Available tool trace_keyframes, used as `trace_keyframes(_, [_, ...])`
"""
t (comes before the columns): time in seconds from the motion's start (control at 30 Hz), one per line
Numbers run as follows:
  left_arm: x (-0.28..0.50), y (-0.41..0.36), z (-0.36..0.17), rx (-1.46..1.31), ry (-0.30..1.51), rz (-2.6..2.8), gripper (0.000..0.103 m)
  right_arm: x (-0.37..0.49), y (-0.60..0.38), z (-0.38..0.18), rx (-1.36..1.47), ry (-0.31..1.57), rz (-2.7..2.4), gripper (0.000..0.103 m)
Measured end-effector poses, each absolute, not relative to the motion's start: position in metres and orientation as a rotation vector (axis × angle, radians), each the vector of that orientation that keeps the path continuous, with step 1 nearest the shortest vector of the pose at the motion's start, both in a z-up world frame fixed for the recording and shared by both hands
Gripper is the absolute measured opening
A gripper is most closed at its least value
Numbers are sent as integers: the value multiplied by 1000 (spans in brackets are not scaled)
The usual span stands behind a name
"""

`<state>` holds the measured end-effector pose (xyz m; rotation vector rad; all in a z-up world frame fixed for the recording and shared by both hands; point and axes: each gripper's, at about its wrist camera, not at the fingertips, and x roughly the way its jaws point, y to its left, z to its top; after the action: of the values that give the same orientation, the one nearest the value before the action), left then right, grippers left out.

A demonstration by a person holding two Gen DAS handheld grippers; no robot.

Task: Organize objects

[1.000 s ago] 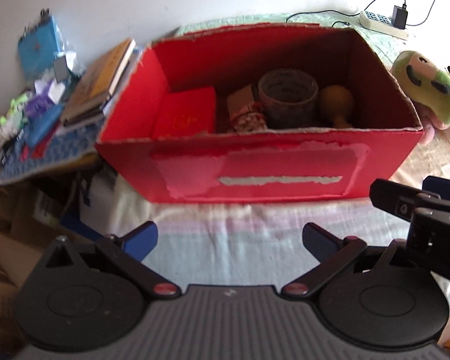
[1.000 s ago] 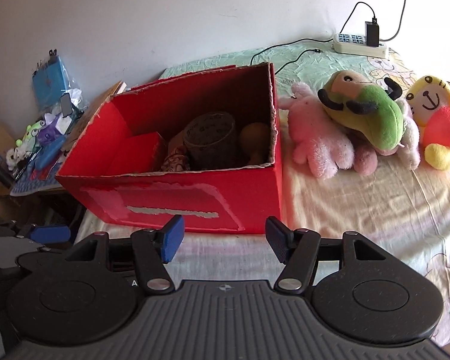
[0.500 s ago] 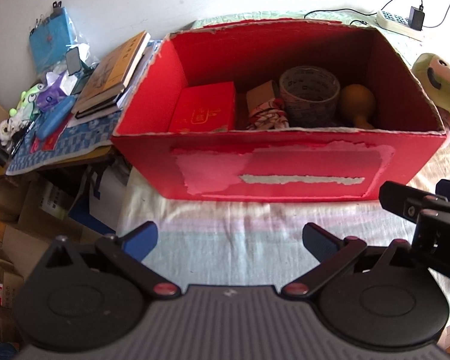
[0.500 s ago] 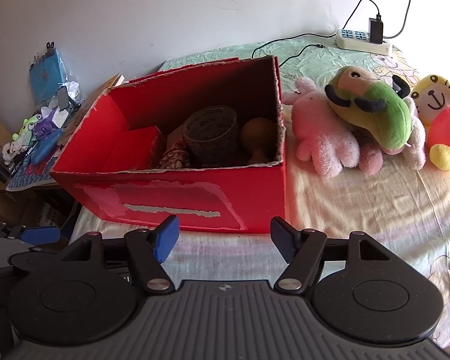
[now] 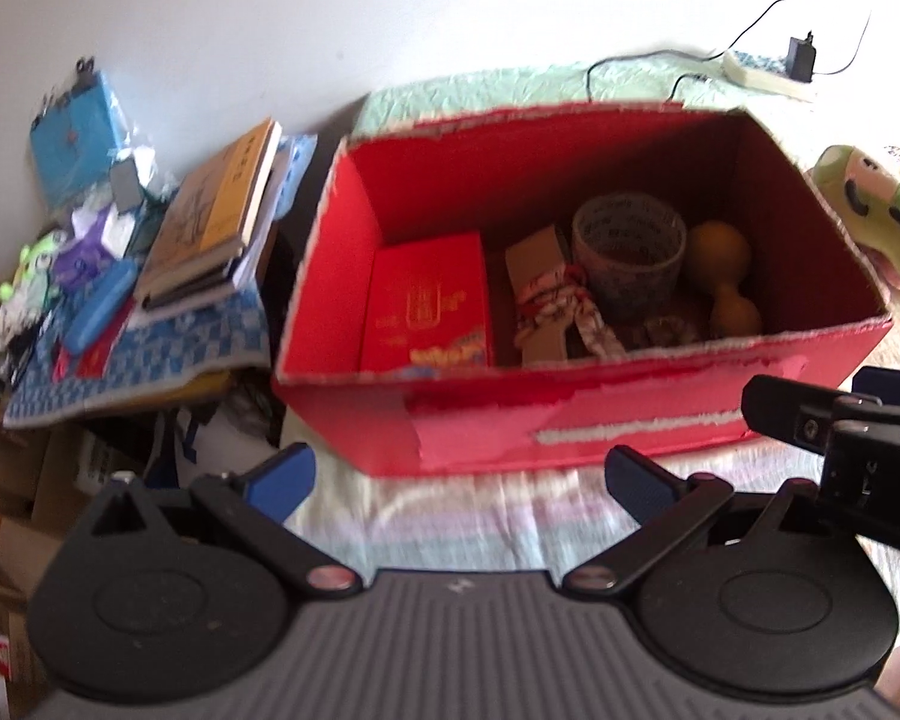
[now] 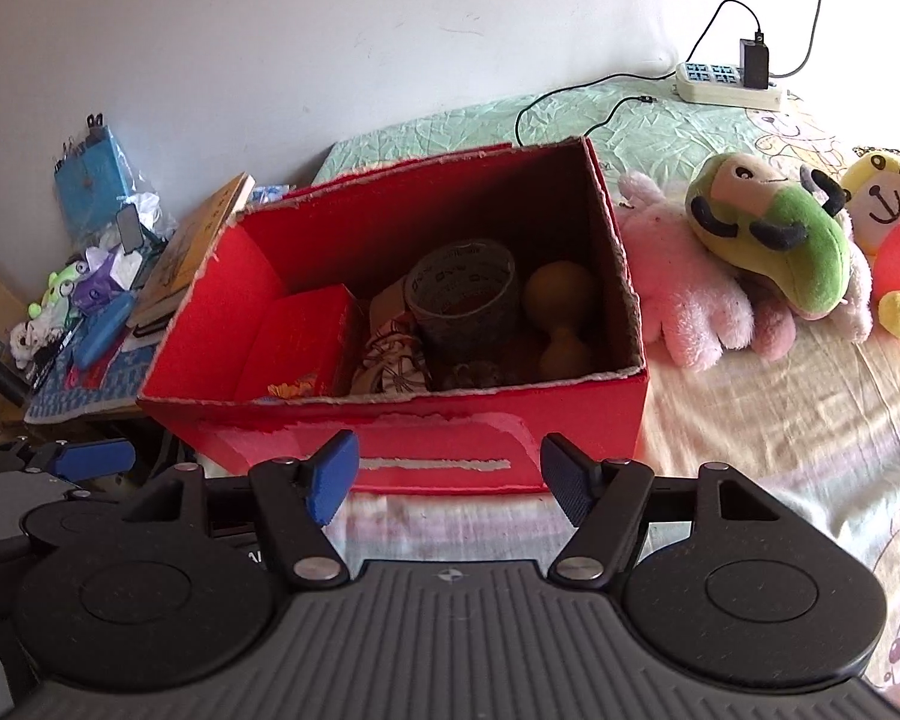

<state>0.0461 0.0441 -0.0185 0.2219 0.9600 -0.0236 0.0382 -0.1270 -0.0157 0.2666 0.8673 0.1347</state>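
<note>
Two empty, spread grippers, left gripper (image 5: 459, 477) and right gripper (image 6: 450, 474), just before red box (image 6: 426, 438).

Nothing is reading clearly. Gold print is showing on the red packet (image 5: 426, 306) at nine o'clock inside the red box (image 5: 630, 414), and dark characters are circling the tape roll (image 6: 462, 294), all illegible.

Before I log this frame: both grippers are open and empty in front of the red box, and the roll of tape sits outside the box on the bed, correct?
Not quite: the roll of tape sits inside the red box, beside the gourd, as the right wrist view shows. The left gripper and right gripper are open and empty.
</note>
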Motion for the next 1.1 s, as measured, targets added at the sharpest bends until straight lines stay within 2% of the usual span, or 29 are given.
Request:
trace_keyframes(0.6, [84, 43, 7, 252, 855, -106, 103, 52, -129, 6, 318, 740, 14, 70])
trace_keyframes(1.1, [108, 47, -13, 187, 902, -14, 102, 87, -128, -7, 233, 768, 66, 70])
